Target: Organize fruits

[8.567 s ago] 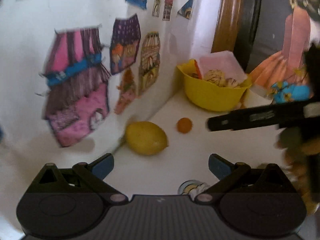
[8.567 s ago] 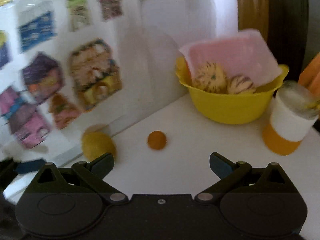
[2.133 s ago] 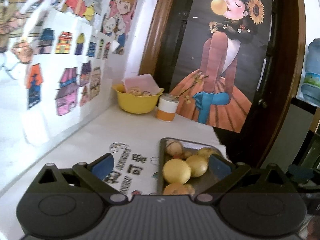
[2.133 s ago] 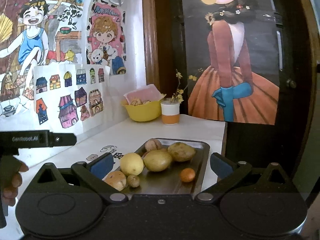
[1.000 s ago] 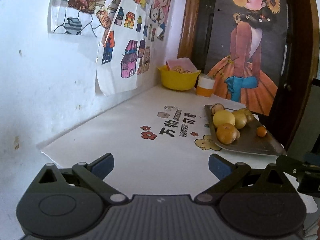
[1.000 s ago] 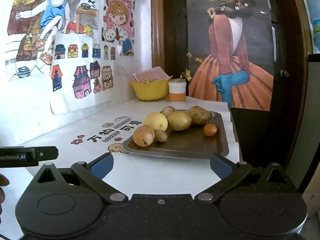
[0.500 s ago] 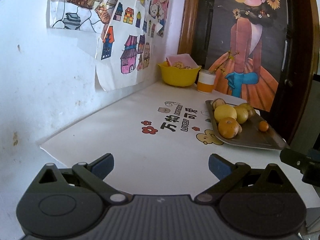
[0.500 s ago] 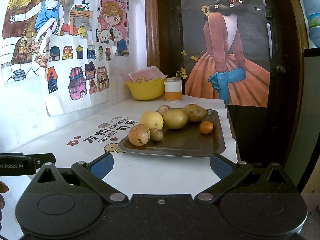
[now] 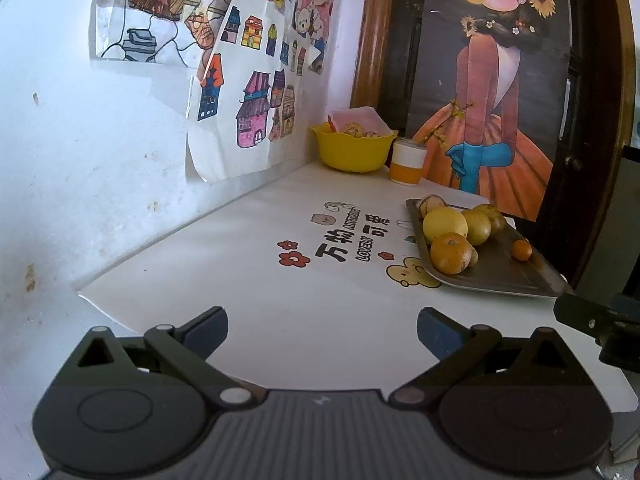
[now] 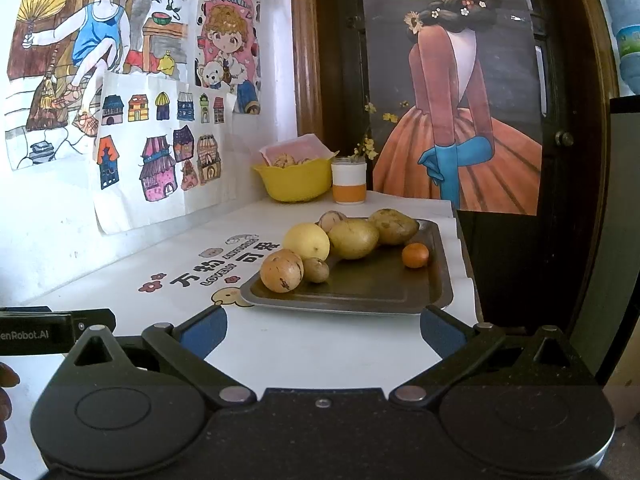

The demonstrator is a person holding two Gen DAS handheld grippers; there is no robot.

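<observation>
Both hand-held grippers withdrawn from counter (image 9: 328, 320), left (image 9: 322, 328) and right (image 10: 323, 330) spread wide, empty; fruits grouped on dark rectangular metal tray (image 10: 372, 284), task apparently complete.

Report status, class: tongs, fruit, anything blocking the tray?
Left tongs open, empty. Right tongs open, empty, short of the tray. Fruits on it, small orange apart from the cluster. Nothing in the way.
</observation>
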